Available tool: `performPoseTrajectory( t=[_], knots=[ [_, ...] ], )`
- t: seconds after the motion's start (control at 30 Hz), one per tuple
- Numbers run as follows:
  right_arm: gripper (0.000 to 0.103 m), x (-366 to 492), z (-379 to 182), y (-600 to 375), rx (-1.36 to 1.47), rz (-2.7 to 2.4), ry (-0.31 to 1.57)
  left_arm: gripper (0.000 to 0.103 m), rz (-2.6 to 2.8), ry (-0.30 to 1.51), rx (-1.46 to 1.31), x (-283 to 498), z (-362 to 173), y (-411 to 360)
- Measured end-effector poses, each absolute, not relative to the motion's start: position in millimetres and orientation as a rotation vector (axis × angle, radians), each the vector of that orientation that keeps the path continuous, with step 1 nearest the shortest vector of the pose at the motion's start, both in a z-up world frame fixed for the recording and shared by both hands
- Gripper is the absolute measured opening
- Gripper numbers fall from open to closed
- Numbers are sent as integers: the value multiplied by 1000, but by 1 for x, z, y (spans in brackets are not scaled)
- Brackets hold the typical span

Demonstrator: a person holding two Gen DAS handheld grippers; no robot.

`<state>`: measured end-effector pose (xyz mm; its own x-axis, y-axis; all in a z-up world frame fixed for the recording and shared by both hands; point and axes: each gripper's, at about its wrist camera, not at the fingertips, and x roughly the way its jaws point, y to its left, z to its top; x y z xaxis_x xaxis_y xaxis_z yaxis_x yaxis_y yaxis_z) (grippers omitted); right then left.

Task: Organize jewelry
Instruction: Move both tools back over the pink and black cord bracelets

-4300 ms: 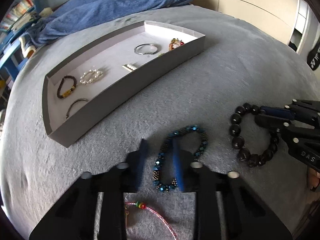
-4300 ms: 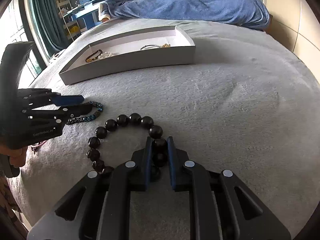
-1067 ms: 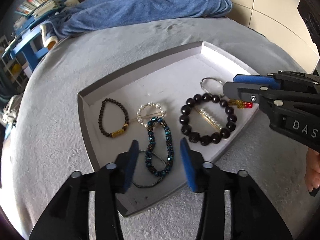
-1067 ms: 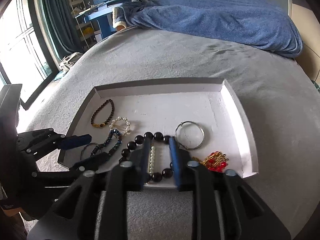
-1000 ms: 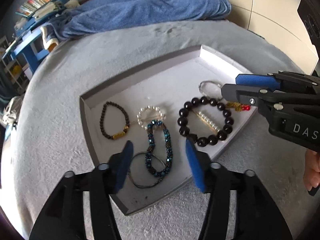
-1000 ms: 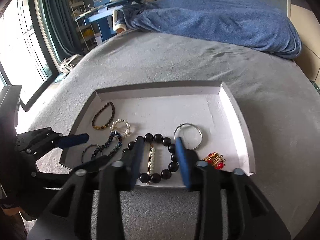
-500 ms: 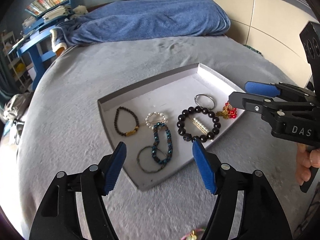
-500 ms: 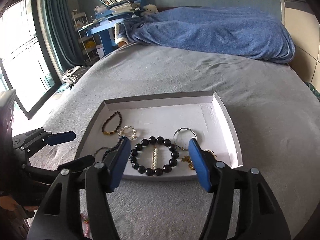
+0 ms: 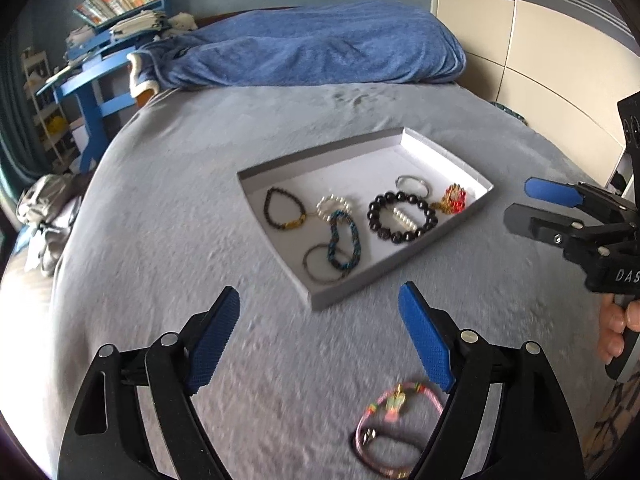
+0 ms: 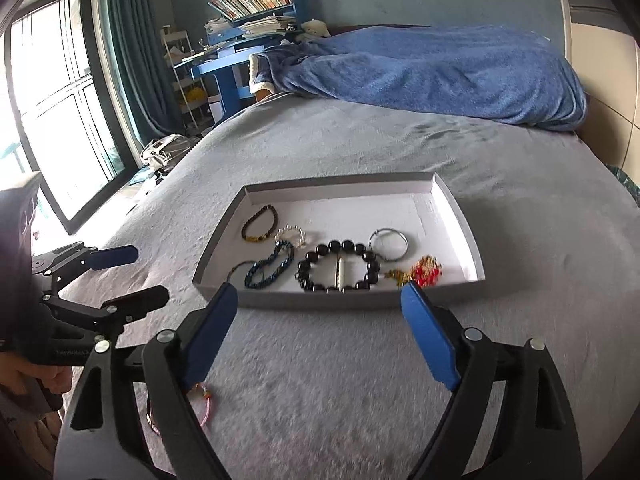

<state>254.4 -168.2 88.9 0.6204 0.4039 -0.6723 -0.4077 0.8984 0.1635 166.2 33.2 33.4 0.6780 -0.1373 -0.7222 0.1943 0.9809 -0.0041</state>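
**A:** So at that frame the left gripper [image 9: 318, 330] was spread wide with nothing in it, hovering over the bed [image 9: 168, 216], and the pink cord bracelet [image 9: 394, 426] lay right under it, tucked by its right finger. The right gripper [image 10: 320, 334] was gaping and empty too, a bit back from the tray [image 10: 344, 302].

**B:** Where was everything else?

**A:** In the tray already: the big black bead bracelet [image 9: 402, 216] ringed around a little pearl bar [image 9: 402, 216], the blue beaded bracelet [image 9: 344, 246] draped over a thin dark loop [image 9: 320, 266], plus the brown bead bracelet [image 9: 282, 214], the pearl bracelet [image 9: 332, 205], a silver bangle [image 9: 412, 184] and a red charm [image 9: 454, 199]. The pink cord looked like the last stray.

**B:** What could've gone wrong from there?

**A:** My guess: the cord was thin and lay flat on fuzzy fabric, so the pads could've pinched the blanket instead, or caught just one strand and let the rest dangle and snag on the tray wall. It was also blurry and half hidden by the finger, so lining up was iffy.

**B:** And the drop?

**A:** The near end of the tray was crowded. Set it there and it'd likely tangle with the blue one and the thin loop. The far half was still bare.
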Motion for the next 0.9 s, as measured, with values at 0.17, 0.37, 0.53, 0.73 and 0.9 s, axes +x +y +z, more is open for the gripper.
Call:
performPoseTrajectory(
  t=[0.17, 0.37, 0.53, 0.73, 0.9],
  knots=[
    [90, 240, 82, -172, 5, 459, 783, 90, -181, 815, 94, 148, 24, 41],
    [91, 222, 69, -167, -8, 478, 807, 91, -179, 850, 114, 131, 9, 50],
    [91, 211, 57, -158, -39, 501, 830, 91, -188, 860, 147, 119, 1, 50],
    [91, 197, 47, -143, -91, 561, 841, 91, -191, 881, 146, 106, -8, 55],
    [91, 194, 40, -135, -114, 578, 861, 89, -227, 903, 162, 101, -17, 51]
  ],
)
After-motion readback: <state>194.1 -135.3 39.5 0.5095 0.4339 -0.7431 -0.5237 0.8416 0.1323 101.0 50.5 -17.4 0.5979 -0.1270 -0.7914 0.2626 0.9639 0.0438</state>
